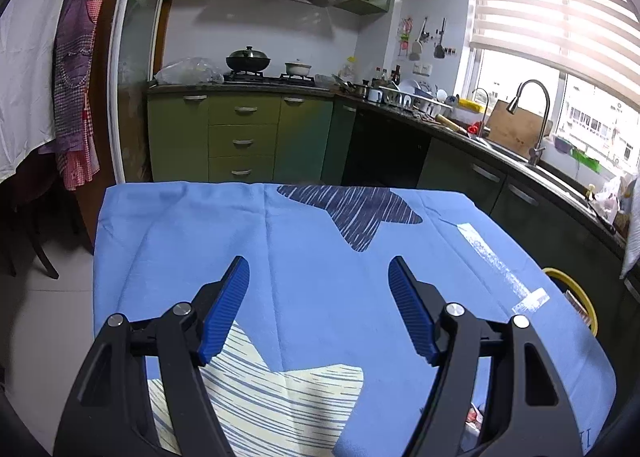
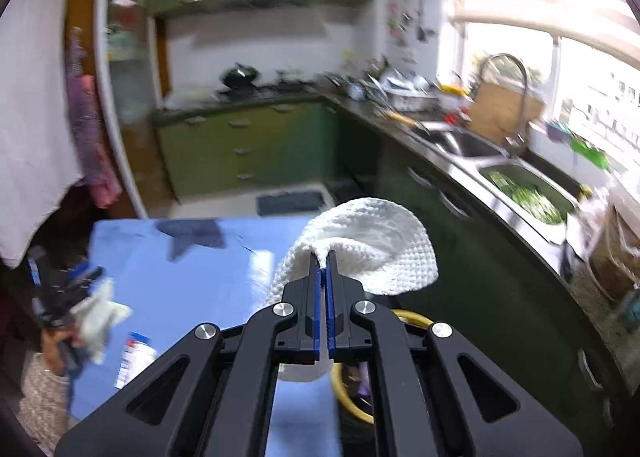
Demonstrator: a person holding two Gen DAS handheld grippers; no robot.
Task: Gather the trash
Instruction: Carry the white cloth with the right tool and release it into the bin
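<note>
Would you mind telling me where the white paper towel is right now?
In the right wrist view, the paper towel is pinched in the shut right tool, held up at centre, above the blue table's right edge and the yellow-rimmed bin.

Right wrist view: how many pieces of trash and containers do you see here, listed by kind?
Paper towel: 1, clamped in the right gripper
Crumpled tissue: 1, at the left edge of the blue cloth
Labelled bottle: 1, lying on the cloth
Yellow-rimmed bin: 1, beside the table
Total: 4
</note>
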